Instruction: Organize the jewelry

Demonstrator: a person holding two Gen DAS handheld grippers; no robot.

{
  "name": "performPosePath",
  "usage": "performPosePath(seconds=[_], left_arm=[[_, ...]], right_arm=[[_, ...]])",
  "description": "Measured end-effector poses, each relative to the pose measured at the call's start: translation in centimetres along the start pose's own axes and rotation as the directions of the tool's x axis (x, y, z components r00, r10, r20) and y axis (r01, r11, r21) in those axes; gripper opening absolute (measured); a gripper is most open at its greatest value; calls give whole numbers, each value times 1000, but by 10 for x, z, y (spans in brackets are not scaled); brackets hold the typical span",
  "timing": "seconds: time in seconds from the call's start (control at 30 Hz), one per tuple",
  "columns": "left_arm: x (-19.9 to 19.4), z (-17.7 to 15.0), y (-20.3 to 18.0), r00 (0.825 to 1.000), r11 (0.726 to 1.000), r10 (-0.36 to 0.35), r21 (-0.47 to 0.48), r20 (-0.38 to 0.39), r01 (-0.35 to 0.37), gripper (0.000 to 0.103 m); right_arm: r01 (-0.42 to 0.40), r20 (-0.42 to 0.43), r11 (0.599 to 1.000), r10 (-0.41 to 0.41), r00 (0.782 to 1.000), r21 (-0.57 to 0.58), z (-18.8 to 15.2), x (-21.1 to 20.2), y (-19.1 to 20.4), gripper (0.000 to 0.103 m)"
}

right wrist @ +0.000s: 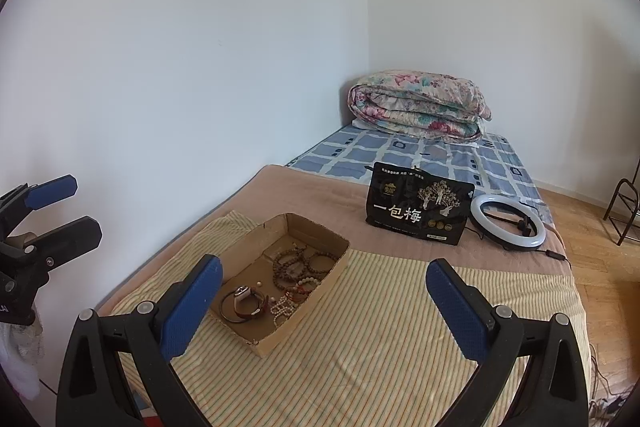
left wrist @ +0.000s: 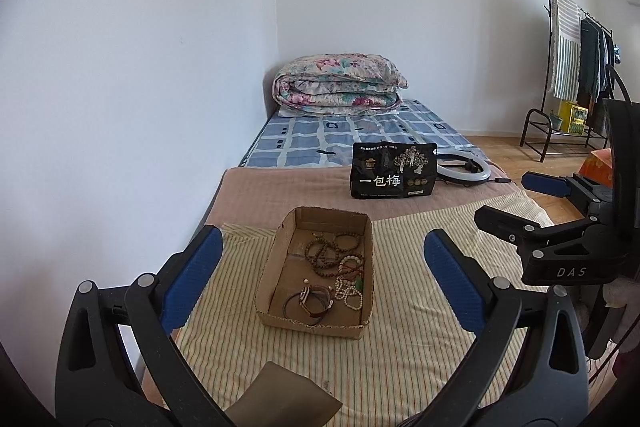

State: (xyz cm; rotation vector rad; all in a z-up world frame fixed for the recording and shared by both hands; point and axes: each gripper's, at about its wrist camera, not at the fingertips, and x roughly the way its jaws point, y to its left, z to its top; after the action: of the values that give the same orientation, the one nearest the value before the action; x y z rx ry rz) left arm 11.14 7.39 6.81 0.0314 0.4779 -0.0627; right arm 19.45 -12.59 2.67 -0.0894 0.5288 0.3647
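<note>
Both grippers hang in the air above the bed, and I see nothing held. Left gripper (left wrist: 322, 279) has its blue fingers spread wide. Right gripper (right wrist: 324, 303) is spread wide too. Below them sits a brown cardboard box (left wrist: 276, 281) with a rough, torn front edge, on a striped yellow cloth (left wrist: 400, 367). Inside I see round brown bead bracelets (left wrist: 326, 253), pale cream bead bracelets (left wrist: 349, 287), and a watch (right wrist: 245, 301) with a dark red strap. Behind the box stands a shiny black bag (left wrist: 394, 171). A white ring light (right wrist: 508, 223) lies beside it.
</note>
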Motion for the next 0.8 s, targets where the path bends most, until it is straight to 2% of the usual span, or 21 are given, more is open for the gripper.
performPosePath(seconds=[0.8], left_arm=[[-11, 2, 5, 1000, 1000, 4, -3, 14, -4, 102]], right_arm=[[2, -3, 1000, -2, 1000, -4, 2, -4, 2, 103]])
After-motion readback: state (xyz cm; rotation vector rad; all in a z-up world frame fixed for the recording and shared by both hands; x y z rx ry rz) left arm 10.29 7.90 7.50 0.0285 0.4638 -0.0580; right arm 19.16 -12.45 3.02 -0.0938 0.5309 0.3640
